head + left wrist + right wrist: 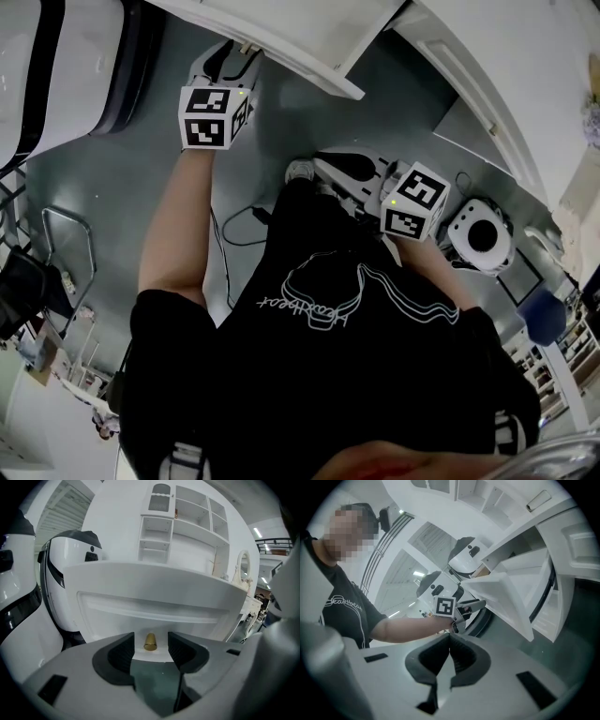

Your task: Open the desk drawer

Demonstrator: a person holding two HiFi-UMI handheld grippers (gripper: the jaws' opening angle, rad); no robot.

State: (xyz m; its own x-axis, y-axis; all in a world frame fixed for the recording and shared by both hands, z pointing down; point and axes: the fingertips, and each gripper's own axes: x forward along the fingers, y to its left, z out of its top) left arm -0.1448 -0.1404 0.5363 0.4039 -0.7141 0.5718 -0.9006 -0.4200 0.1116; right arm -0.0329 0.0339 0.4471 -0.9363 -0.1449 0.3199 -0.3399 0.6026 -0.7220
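The white desk drawer [154,603] stands pulled out from the desk [565,545], its front facing my left gripper. A small gold knob [150,641] sits low on that front, between the fingers [123,654] of my left gripper [151,648]. The jaws are open and the pads stand clear of the knob on both sides. In the head view the left gripper [239,58] reaches up to the drawer [281,37]. My right gripper [450,643] is shut on nothing, held back by the person's body [328,173], and looks toward the left gripper [464,612] at the drawer [506,585].
A large white and black machine [61,581] stands left of the drawer. White shelves [183,522] and an oval mirror [243,566] rise behind the desk. On the grey floor lie a black cable [239,225] and a round white device [480,236]; a metal rack [66,246] is at left.
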